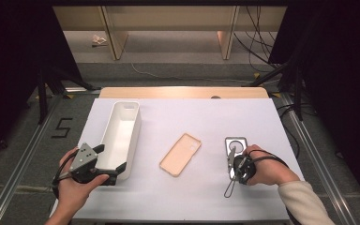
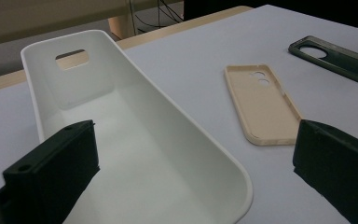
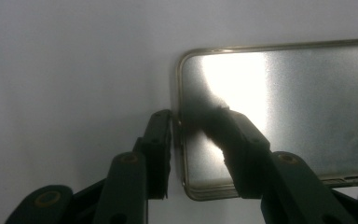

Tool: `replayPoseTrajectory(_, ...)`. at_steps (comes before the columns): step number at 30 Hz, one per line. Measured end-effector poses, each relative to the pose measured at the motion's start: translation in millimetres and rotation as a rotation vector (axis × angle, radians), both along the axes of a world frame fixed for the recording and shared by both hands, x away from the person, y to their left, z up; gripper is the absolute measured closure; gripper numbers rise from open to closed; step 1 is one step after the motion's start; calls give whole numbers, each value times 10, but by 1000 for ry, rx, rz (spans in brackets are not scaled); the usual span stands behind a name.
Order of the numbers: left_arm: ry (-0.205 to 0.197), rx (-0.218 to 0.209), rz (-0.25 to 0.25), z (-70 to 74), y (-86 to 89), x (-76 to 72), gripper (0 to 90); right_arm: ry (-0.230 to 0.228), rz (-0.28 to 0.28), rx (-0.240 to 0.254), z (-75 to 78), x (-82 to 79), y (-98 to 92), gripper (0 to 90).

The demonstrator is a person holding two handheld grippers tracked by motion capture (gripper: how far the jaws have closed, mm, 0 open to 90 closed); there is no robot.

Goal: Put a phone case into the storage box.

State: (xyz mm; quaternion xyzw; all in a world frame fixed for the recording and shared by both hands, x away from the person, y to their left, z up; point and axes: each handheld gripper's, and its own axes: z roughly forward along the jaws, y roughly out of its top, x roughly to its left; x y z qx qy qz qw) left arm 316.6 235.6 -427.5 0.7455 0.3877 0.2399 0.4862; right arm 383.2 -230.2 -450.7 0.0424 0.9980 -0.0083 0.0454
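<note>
Right gripper [image 3: 193,121]: points down at the near short end of the dark case [image 3: 279,116]. One jaw stands outside the case's end wall, touching or just short of it; the other stands inside, over the glossy floor. The jaws straddle the rim. Whether both pads press is hard to make out, as glare and shadow cover the contact. The case lies flat on the table [image 3: 74,60], open side up. Its far end with the round cut-out is cut off by the frame edge. In the high view the right gripper [image 1: 235,165] and right hand [image 1: 261,165] cover the near half of the dark case [image 1: 236,142]; a thin loop of cable lies toward the person from the gripper.

Left gripper [image 2: 191,158]: jaws spread wide, gripping nothing. One jaw hangs inside the bin [image 2: 135,135], the other outside its wall on the side toward the tan case [image 2: 261,105]. The bin's near end is cut off below the frame. In the high view the left gripper [image 1: 108,165] sits at the bin's [image 1: 122,129] near end, partly masked by its grey plate and the left hand [image 1: 75,187].

Tan case [image 1: 181,154]: lies flat, open side up, between the two grippers, well apart from both.

Writing: a dark "5" [image 1: 62,127] on the floor beyond the left gripper, off the table. No brand is readable on either case.
</note>
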Motion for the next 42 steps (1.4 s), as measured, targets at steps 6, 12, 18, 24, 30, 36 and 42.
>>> replayPoseTrajectory(6,-1,-1,-1,0,-2,-2,0,5,10,-2,-4,-14,13,682)
replayPoseTrajectory(12,-1,-1,-1,0,0,-1,0,-4,16,-7,-4,-35,37,759)
replayPoseTrajectory(18,-3,-2,-3,2,0,-2,0,-8,35,-20,-9,-60,61,816)
replayPoseTrajectory(24,-4,-3,-4,4,-1,-5,0,6,47,-20,-9,-67,65,873)
replayPoseTrajectory(30,-5,-5,-2,5,1,-3,0,13,46,-31,-1,-73,68,884)
replayPoseTrajectory(36,-5,-4,-4,4,-1,-2,0,18,33,-24,1,-75,62,887)
replayPoseTrajectory(42,-6,-5,-2,5,0,-2,0,14,35,-16,-3,-75,59,889)
